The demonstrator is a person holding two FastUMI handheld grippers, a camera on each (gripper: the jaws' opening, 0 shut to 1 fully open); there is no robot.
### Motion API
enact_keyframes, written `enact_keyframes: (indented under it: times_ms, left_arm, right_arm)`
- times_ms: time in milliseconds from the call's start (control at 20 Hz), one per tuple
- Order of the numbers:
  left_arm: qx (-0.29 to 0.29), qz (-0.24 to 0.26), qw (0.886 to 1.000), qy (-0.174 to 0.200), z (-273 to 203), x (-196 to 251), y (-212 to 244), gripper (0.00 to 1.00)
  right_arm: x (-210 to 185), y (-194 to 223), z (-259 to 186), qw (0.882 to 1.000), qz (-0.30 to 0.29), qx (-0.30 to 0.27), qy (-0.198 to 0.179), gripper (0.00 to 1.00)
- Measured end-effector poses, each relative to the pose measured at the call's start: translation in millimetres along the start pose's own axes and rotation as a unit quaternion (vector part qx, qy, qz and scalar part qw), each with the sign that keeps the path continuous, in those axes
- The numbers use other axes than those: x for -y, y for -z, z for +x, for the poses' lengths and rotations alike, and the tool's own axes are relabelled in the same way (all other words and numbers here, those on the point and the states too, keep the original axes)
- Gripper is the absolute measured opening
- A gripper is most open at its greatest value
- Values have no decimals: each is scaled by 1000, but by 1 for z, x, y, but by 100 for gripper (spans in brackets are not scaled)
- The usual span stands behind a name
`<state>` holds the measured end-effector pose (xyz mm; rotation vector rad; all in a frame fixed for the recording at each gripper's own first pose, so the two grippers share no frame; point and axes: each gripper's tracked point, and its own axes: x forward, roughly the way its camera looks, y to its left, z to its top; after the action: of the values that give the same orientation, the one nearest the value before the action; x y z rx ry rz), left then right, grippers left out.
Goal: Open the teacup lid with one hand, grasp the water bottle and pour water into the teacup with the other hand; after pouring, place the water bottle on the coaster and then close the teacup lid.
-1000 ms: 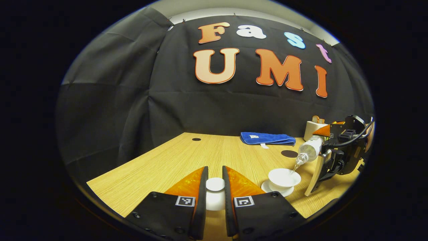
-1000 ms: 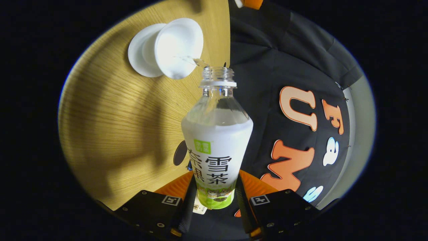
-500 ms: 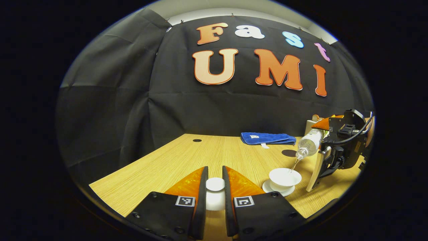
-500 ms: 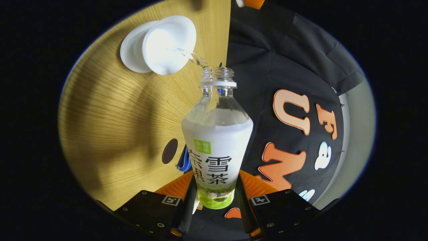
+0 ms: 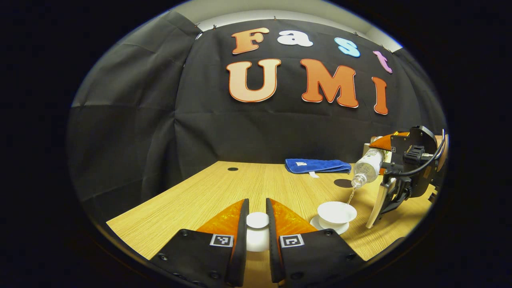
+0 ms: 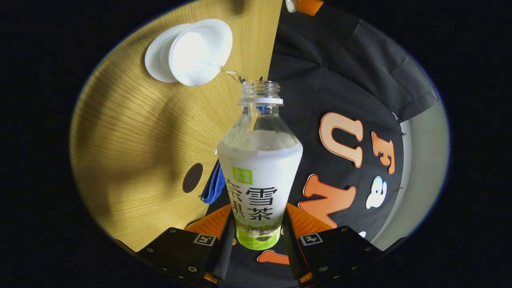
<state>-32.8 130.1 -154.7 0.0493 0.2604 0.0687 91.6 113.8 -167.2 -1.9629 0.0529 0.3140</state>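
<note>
In the left gripper view, the left gripper is sitting at the bottom centre, its two fingers drawn in narrow and pressing on either side of the white lid, which it is holding above the wooden table. To the right of it the white teacup is standing open on its saucer, and a thin stream of water is falling into it from the bottle, which the right gripper is holding tilted with the mouth down. Behind the cup, a dark round coaster and a folded blue cloth are lying on the table near the black wall. In the right gripper view, the right gripper is clamping the bottle by its labelled lower body between both fingers; the cap is off and the neck is clear
</note>
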Motion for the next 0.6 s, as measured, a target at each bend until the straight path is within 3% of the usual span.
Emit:
enact_keyframes:
  times_ms: [600]
  left_arm:
    - [-3,1,1000,1,-3,-1,3,28]
  right_arm:
    - [12,-4,1,998,-49,16,37,61]
